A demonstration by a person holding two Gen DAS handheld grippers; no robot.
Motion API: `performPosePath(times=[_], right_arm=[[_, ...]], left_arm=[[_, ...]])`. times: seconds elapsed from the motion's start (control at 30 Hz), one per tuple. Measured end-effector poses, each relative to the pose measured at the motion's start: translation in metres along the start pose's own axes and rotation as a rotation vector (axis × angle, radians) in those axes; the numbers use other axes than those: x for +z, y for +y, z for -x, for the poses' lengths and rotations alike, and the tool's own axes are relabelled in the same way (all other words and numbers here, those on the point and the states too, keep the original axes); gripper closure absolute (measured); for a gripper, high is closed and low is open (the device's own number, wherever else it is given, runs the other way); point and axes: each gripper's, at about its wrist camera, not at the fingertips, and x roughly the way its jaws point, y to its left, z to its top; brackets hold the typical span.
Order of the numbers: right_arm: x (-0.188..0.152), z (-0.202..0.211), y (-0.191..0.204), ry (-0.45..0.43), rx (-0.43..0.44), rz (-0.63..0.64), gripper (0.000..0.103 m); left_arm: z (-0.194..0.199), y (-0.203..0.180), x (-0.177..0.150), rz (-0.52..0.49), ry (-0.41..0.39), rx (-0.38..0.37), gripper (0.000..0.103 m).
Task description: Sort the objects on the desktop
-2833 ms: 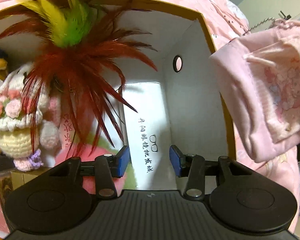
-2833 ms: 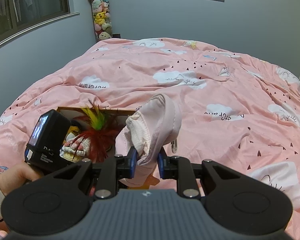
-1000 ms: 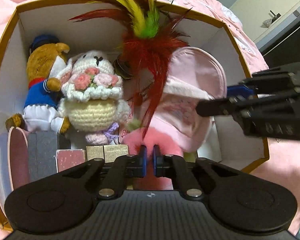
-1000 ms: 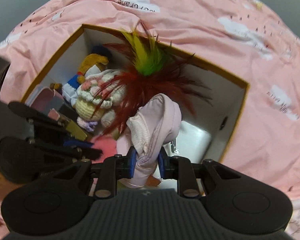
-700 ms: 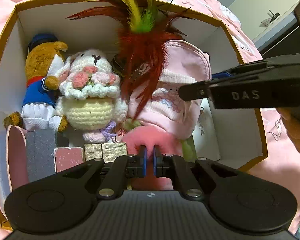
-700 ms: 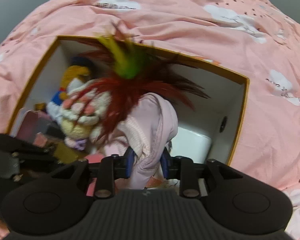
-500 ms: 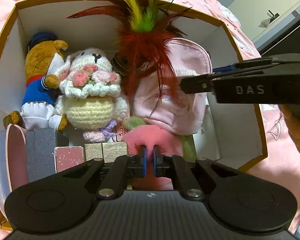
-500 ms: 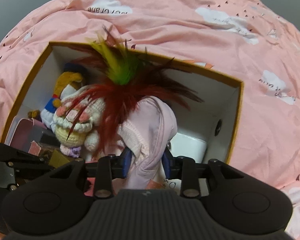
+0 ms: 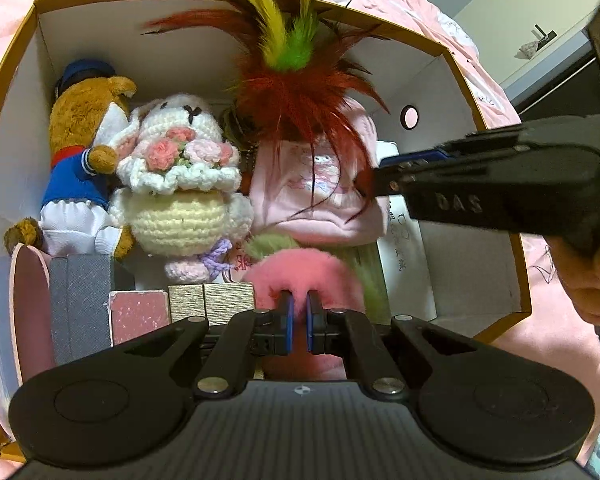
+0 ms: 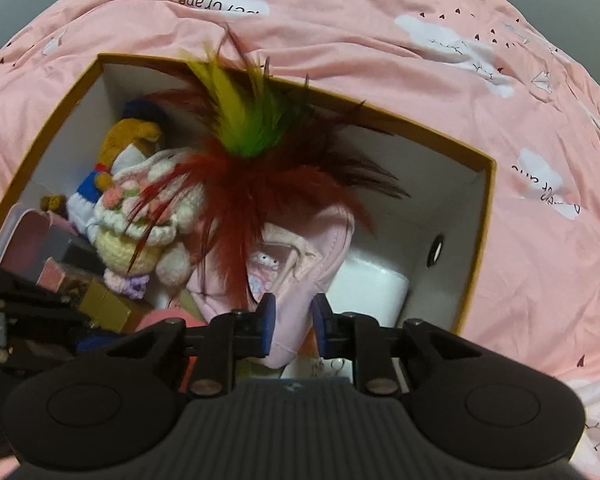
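Observation:
An open cardboard box (image 9: 456,60) (image 10: 482,168) on a pink bed holds the sorted things. A pink pouch (image 9: 316,184) (image 10: 304,276) rests inside it, right of the crocheted bunny (image 9: 180,184) (image 10: 140,224) and behind the red, yellow and green feather toy (image 9: 296,72) (image 10: 252,148). My right gripper (image 10: 293,322) (image 9: 384,168) stands with its jaws parted around the pouch's edge, not pinching it. My left gripper (image 9: 298,322) is shut on the pink fluffy base (image 9: 300,272) of the feather toy, low at the box's near side.
A brown plush bear in blue (image 9: 84,132) (image 10: 128,140) leans at the box's back left. Small gift boxes (image 9: 140,312), gold blocks (image 9: 212,300) and a round pink case (image 9: 32,312) line the near left. A white glasses box (image 10: 372,284) lies at the right wall.
My right gripper carried the pink pouch down into the box beside the feathers and has opened its jaws off it. My left gripper closed on the feather toy's pink base and stays there.

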Motion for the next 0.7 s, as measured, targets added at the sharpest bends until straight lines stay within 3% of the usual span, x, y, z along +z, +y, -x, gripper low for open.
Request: performPosePath(times=[0.27, 0.4, 0.5, 0.57, 0.7], right_arm=[[-0.001, -0.025, -0.004, 0.020, 0.006, -0.009, 0.091], [-0.001, -0.022, 0.000, 0.014, -0.007, -0.004, 0.090], [-0.005, -0.007, 0.000, -0.032, -0.017, 0.010, 0.087], [-0.008, 0.003, 0.000, -0.071, -0.014, 0.015, 0.080], [-0.012, 0.017, 0.000, -0.128, 0.034, 0.010, 0.080]], left_arm=[[-0.002, 0.001, 0.000, 0.002, -0.001, -0.008, 0.096], [0.002, 0.001, -0.001, 0.000, -0.025, -0.005, 0.096], [0.013, 0.002, 0.000, 0.001, -0.062, -0.009, 0.096], [0.022, 0.003, 0.002, 0.004, -0.103, 0.000, 0.096], [0.035, 0.007, 0.012, 0.013, -0.183, 0.042, 0.096]])
